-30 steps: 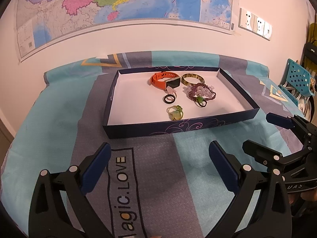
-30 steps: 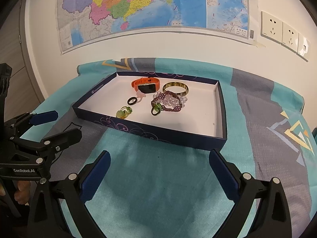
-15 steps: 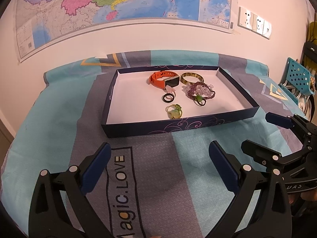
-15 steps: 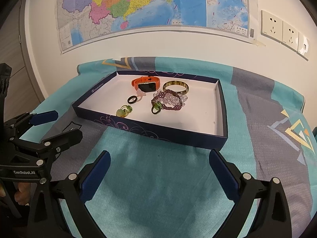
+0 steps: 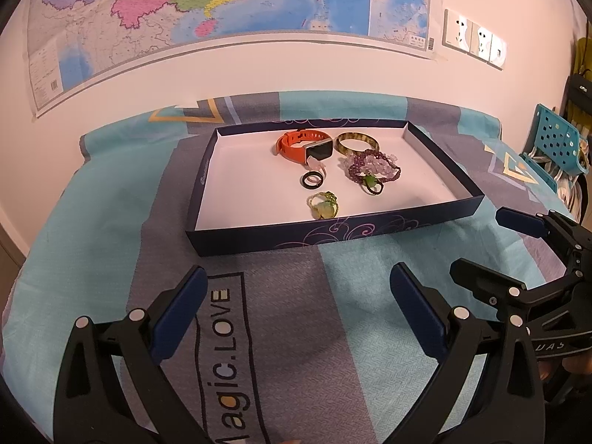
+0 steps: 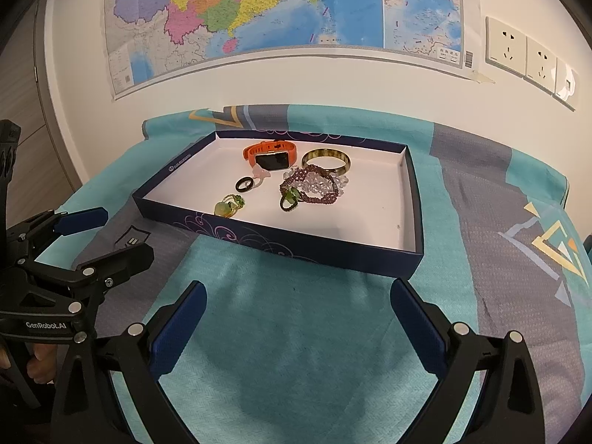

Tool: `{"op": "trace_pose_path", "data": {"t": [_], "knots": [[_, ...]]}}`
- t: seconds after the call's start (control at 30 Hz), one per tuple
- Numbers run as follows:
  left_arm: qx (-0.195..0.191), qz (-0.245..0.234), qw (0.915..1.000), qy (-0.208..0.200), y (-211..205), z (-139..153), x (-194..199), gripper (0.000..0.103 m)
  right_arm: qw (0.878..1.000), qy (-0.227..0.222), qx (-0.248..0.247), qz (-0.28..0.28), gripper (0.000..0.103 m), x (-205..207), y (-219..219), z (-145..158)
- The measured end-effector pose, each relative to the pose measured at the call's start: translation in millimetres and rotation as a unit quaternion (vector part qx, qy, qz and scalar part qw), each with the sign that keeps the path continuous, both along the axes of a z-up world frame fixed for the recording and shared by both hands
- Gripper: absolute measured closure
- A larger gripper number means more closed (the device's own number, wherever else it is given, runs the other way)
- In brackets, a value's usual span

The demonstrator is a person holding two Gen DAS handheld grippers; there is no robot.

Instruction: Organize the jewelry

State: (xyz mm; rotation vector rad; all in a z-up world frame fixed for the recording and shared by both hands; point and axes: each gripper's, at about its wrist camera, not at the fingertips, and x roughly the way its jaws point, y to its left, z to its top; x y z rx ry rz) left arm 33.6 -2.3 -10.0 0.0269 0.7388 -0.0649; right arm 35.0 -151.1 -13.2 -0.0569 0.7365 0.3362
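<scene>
Open cloth-covered surface (image 5: 288,296) lay between both grippers and the tray (image 5: 333,233), whose low near wall was the only barrier to entry. Inside, the left half of the tray floor was bare; jewelry was clustered centre-right: orange watch (image 5: 303,146), bangle (image 5: 357,142), bead bracelets (image 5: 373,168), black ring (image 5: 313,179), green ring (image 5: 323,205). The right strip was also unobstructed.

The cloth (image 5: 236,351) reads "Magic.LOVE"; the left gripper (image 6: 107,235) frame reads "GenRobot.AI".
</scene>
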Motion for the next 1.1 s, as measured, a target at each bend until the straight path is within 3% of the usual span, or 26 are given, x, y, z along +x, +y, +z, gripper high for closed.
{"op": "trace_pose_path", "data": {"t": [1.1], "knots": [[0.003, -0.004, 1.0, 0.002, -2.2, -0.6, 1.0, 0.006, 1.0, 0.0, 0.002, -0.002, 0.007, 2.1, -3.8, 0.9]]}}
